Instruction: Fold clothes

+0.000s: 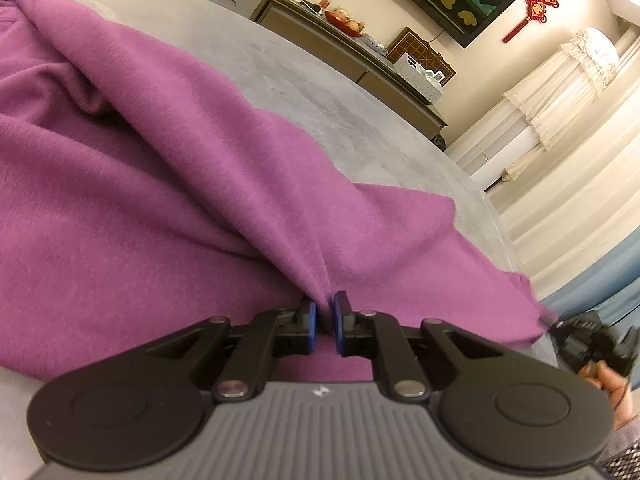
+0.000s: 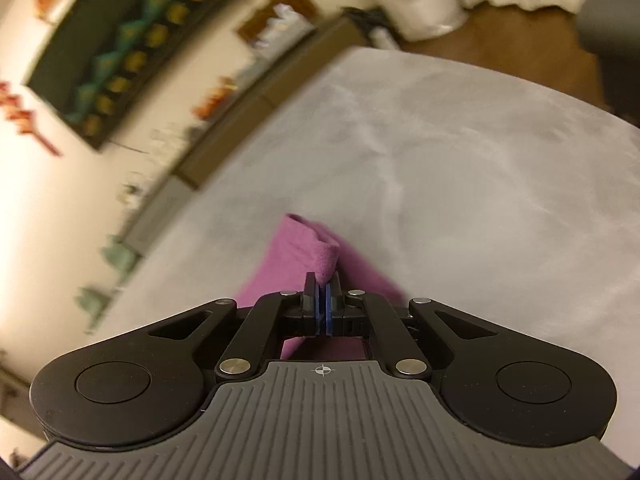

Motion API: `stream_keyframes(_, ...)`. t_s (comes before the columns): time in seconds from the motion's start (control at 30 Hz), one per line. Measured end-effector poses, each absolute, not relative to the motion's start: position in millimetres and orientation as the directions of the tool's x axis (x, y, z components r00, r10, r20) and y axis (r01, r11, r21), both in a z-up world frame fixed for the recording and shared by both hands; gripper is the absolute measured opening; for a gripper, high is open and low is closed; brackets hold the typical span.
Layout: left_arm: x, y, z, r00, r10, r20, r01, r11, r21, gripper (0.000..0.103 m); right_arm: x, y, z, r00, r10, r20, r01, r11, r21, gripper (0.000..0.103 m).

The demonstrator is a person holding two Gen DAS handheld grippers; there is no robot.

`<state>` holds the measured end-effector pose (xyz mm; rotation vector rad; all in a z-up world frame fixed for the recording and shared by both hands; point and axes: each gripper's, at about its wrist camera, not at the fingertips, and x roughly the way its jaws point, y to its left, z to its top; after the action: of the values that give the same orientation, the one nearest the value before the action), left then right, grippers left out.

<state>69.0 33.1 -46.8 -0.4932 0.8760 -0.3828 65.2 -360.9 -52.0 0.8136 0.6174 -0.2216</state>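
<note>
A purple fleece garment point(image 1: 168, 184) lies spread over a grey cloth-covered table point(image 1: 320, 92), bunched into long folds that run from the far left corner toward the near right edge. The left gripper point(image 1: 325, 320) sits at the garment's near edge with its 2 blue-padded fingers point(image 1: 310, 322) pinched on a ridge of the fabric; the cloth rises out of the narrow gap and fans away from it, so the garment lies directly ahead of and on both sides of this gripper.

In the left wrist view, the garment's right-hand corner stretches to the table's edge, where the right gripper point(image 1: 560, 324) meets it, a hand point(image 1: 608, 380) behind it.

In the right wrist view, the right gripper point(image 2: 322, 304) is clamped on a rolled corner of the same garment point(image 2: 304, 252). The fold pokes up between the closed pads, and the rest of the purple strip runs ahead and below the fingers over the bare grey table point(image 2: 460, 152). The background is blurred.

A sideboard point(image 1: 348, 52) stands behind the table.
</note>
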Motion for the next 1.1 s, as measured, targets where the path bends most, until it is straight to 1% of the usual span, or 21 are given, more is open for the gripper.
stream_keyframes(0.07,68.6,32.9,-46.7,0.585,-0.510,-0.631,0.119,0.823,-0.555,0.011,63.2,-364.5,-55.8,0.792,0.045,-0.609,0.431,0.664,0.610,0.000)
stream_keyframes(0.17,68.3,32.8,-46.5,0.588,-0.509,-0.629,0.121,0.824,-0.554,0.011,57.0,-363.6,-48.9,0.810,0.060,-0.584,0.406,0.661,0.631,0.000)
stream_keyframes(0.37,69.1,31.2,-45.3,0.586,-0.507,-0.632,0.110,0.823,-0.558,0.011,58.3,-365.5,-63.5,0.772,0.062,-0.633,0.459,0.634,0.622,0.000)
stream_keyframes(0.4,68.6,30.9,-43.0,0.585,-0.505,-0.634,0.110,0.825,-0.555,0.013,58.6,-365.4,-63.8,0.769,0.056,-0.636,0.465,0.634,0.618,0.000)
stream_keyframes(0.43,67.2,31.2,-39.7,0.588,-0.501,-0.635,0.112,0.828,-0.550,0.019,58.9,-365.4,-64.2,0.767,0.051,-0.640,0.470,0.634,0.614,0.000)
stream_keyframes(0.47,64.3,33.5,-34.9,0.599,-0.493,-0.631,0.116,0.833,-0.541,0.022,59.1,-365.3,-64.5,0.764,0.045,-0.643,0.475,0.634,0.610,0.000)
stream_keyframes(0.6,51.4,65.8,-13.9,0.660,-0.462,-0.593,0.108,0.839,-0.534,0.023,61.0,-358.5,-59.8,0.746,-0.001,-0.666,0.531,0.604,0.594,0.001)
stream_keyframes(0.63,49.1,79.1,-10.2,0.676,-0.449,-0.584,0.090,0.837,-0.539,0.023,60.2,-357.7,-57.6,0.745,-0.017,-0.667,0.551,0.579,0.601,0.010)
stream_keyframes(0.67,47.4,94.7,-7.5,0.694,-0.431,-0.577,0.064,0.835,-0.547,0.023,58.2,-355.4,-52.0,0.748,-0.057,-0.661,0.573,0.557,0.601,0.027)
stream_keyframes(0.73,46.7,131.4,-4.0,0.722,-0.383,-0.576,-0.010,0.827,-0.562,0.023,53.1,-347.2,-33.8,0.744,-0.182,-0.643,0.623,0.539,0.567,0.046)
stream_keyframes(0.8,51.3,167.6,-1.6,0.738,-0.327,-0.590,-0.090,0.819,-0.567,0.023,51.0,-335.7,-14.6,0.737,-0.291,-0.610,0.653,0.540,0.531,0.046)
stream_keyframes(0.83,55.9,186.3,-0.3,0.743,-0.296,-0.600,-0.127,0.817,-0.562,0.023,57.3,-320.1,-5.0,0.760,-0.293,-0.580,0.619,0.598,0.509,0.046)
stream_keyframes(0.9,68.4,216.5,1.9,0.745,-0.233,-0.625,-0.191,0.824,-0.534,0.023,75.7,-278.9,9.8,0.824,-0.221,-0.522,0.492,0.736,0.465,0.046)
stream_keyframes(0.93,75.8,229.2,2.9,0.743,-0.203,-0.638,-0.216,0.829,-0.515,0.023,86.7,-255.0,12.9,0.845,-0.162,-0.509,0.416,0.798,0.437,0.046)
stream_keyframes(1.0,91.2,252.0,-2.0,0.728,-0.144,-0.671,-0.261,0.846,-0.465,0.023,111.6,-202.3,4.4,0.841,-0.005,-0.541,0.255,0.885,0.389,0.046)
stream_keyframes(1.07,104.5,274.5,-11.1,0.700,-0.079,-0.709,-0.312,0.860,-0.404,0.023,131.1,-161.3,-17.7,0.778,0.117,-0.618,0.162,0.912,0.376,0.045)
stream_keyframes(1.1,105.1,287.4,-17.3,0.693,-0.062,-0.719,-0.329,0.860,-0.391,0.007,140.9,-140.9,-28.8,0.737,0.174,-0.653,0.114,0.921,0.374,0.044)
